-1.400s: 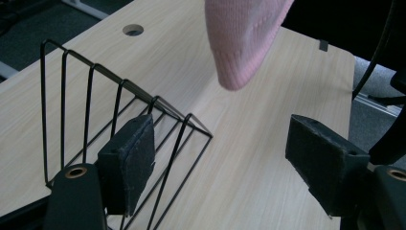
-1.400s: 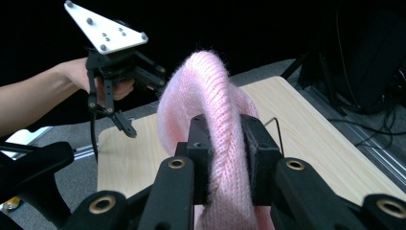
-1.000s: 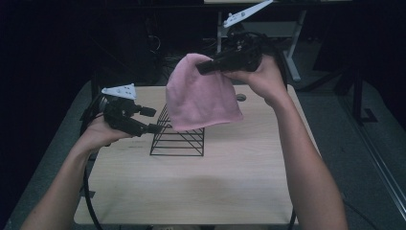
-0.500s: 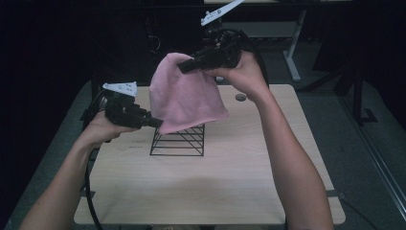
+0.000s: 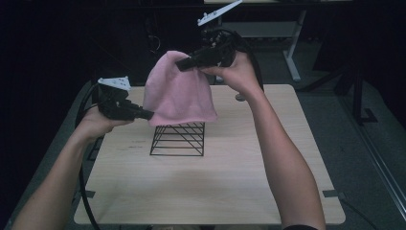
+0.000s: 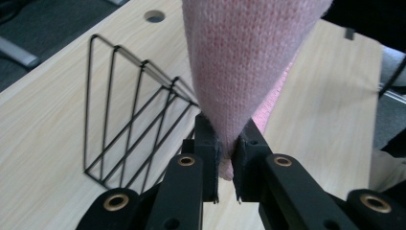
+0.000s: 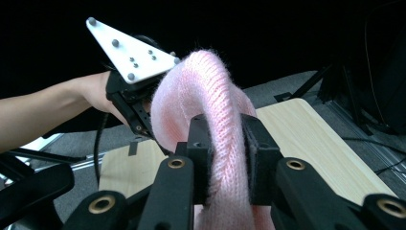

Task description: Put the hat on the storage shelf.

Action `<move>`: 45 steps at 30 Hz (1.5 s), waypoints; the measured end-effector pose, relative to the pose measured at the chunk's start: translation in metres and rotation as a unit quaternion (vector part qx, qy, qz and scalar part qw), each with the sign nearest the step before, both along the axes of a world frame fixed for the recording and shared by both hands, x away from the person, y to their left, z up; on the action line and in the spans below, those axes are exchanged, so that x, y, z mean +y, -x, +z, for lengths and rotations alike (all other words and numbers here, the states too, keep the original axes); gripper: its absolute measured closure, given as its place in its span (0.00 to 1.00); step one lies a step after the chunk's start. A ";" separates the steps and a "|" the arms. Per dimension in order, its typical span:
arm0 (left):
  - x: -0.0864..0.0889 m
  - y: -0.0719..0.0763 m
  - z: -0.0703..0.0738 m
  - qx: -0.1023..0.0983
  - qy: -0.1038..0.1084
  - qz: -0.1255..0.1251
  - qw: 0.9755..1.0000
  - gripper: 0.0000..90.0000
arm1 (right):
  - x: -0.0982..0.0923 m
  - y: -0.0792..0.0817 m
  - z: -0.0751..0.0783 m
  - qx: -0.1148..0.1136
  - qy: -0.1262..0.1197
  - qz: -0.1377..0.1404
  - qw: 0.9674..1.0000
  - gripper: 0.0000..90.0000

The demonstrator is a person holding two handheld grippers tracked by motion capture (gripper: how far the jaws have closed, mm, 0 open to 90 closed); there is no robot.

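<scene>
A pink knitted hat [image 5: 177, 93] hangs in the air above a black wire rack [image 5: 178, 139] on the wooden table [image 5: 215, 187]. My right gripper [image 5: 184, 62] is shut on the hat's top and holds it up. In the right gripper view the knit [image 7: 218, 124] is bunched between the jaws. My left gripper [image 5: 149, 115] is shut on the hat's lower left edge. The left gripper view has the hat's corner [image 6: 227, 143] pinched between the jaws, with the rack [image 6: 134, 129] just beyond on the left.
A round cable hole [image 5: 240, 97] sits near the table's far edge, behind the right hand. A metal desk frame [image 5: 292, 52] stands on the dark floor beyond the table. Black cables trail from both grippers.
The left gripper has closed on the hat's lower edge. The right gripper has carried the hat leftward and a little higher, so it now hangs over the rack.
</scene>
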State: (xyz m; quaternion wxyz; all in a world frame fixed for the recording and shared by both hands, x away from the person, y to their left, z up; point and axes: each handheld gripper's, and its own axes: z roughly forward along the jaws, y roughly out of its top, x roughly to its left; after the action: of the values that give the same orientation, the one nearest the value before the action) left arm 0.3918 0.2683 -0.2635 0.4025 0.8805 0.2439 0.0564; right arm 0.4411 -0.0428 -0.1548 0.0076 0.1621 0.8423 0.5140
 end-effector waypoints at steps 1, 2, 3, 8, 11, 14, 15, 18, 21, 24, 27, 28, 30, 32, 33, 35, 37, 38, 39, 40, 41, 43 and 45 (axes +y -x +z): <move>0.000 -0.002 0.000 0.001 -0.005 0.002 1.000 0.92 | 0.000 -0.002 -0.002 0.004 0.000 -0.003 1.000 0.84; 0.000 -0.002 -0.001 0.000 -0.007 0.006 1.000 0.92 | 0.001 -0.005 -0.004 0.006 -0.002 -0.005 1.000 0.84; 0.001 -0.004 -0.001 -0.003 -0.014 0.009 1.000 0.92 | 0.002 -0.006 -0.005 0.006 -0.001 -0.007 1.000 0.84; 0.003 -0.011 -0.005 -0.002 -0.017 0.025 1.000 0.92 | 0.005 -0.013 -0.011 0.009 -0.007 -0.011 1.000 0.84; 0.005 -0.015 -0.008 0.000 -0.020 0.029 0.999 0.92 | 0.006 -0.017 -0.015 0.013 -0.005 -0.012 1.000 0.84; 0.005 -0.017 -0.012 0.000 -0.026 0.031 0.999 0.92 | 0.006 -0.019 -0.018 0.013 -0.005 -0.011 1.000 0.84; 0.005 -0.018 -0.013 0.000 -0.032 0.033 0.999 0.92 | 0.007 -0.019 -0.019 0.016 -0.003 -0.011 1.000 0.84; 0.004 -0.017 -0.015 0.001 -0.031 0.033 0.999 0.92 | 0.007 -0.020 -0.022 0.017 -0.003 -0.008 1.000 0.84; 0.004 -0.016 -0.016 -0.002 -0.040 0.030 0.999 0.92 | 0.008 -0.019 -0.025 0.020 -0.002 -0.004 1.000 0.84; 0.004 -0.015 -0.018 -0.002 -0.041 0.029 0.999 0.92 | 0.008 -0.018 -0.027 0.021 -0.003 -0.002 1.000 0.84; 0.004 -0.014 -0.018 -0.004 -0.048 0.028 0.998 0.92 | 0.008 -0.016 -0.030 0.025 -0.002 0.001 1.000 0.84; 0.004 -0.013 -0.018 -0.006 -0.051 0.027 0.998 0.92 | 0.008 -0.016 -0.030 0.025 -0.002 0.001 1.000 0.84; 0.005 -0.012 -0.018 -0.007 -0.057 0.025 0.998 0.92 | 0.008 -0.016 -0.032 0.025 -0.004 0.004 1.000 0.84; 0.005 -0.012 -0.019 -0.006 -0.057 0.027 0.998 0.92 | 0.008 -0.015 -0.033 0.030 -0.002 0.005 1.000 0.84; 0.005 -0.011 -0.021 -0.005 -0.056 0.027 0.998 0.92 | 0.009 -0.014 -0.034 0.029 -0.003 0.008 1.000 0.84; 0.005 -0.010 -0.024 -0.002 -0.057 0.027 0.998 0.92 | 0.010 -0.013 -0.034 0.029 -0.001 0.010 1.000 0.84; 0.006 -0.010 -0.026 -0.001 -0.060 0.024 0.998 0.92 | 0.013 -0.011 -0.035 0.029 0.003 0.015 0.999 0.83; 0.007 -0.009 -0.028 0.000 -0.058 0.026 0.998 0.92 | 0.014 -0.010 -0.035 0.031 0.005 0.015 0.999 0.83; 0.007 -0.009 -0.029 0.001 -0.057 0.026 0.998 0.92 | 0.016 -0.009 -0.036 0.028 0.008 0.018 0.999 0.83; 0.008 -0.009 -0.031 0.003 -0.058 0.027 0.998 0.92 | 0.017 -0.009 -0.036 0.030 0.009 0.020 0.999 0.83; 0.008 -0.008 -0.031 0.003 -0.065 0.026 0.998 0.92 | 0.018 -0.008 -0.036 0.030 0.012 0.022 0.999 0.83; 0.008 -0.007 -0.033 -0.002 -0.069 0.027 0.997 0.92 | 0.022 -0.007 -0.038 0.027 0.013 0.025 0.999 0.83; 0.009 -0.007 -0.035 -0.002 -0.069 0.027 0.997 0.92 | 0.023 -0.005 -0.042 0.027 0.011 0.026 0.999 0.83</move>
State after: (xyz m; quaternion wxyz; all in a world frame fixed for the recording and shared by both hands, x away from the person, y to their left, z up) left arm 0.3987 0.2774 -0.2982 0.3391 0.8994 0.2622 0.0854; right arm 0.4461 -0.0202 -0.1969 -0.0271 0.1538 0.8519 0.4998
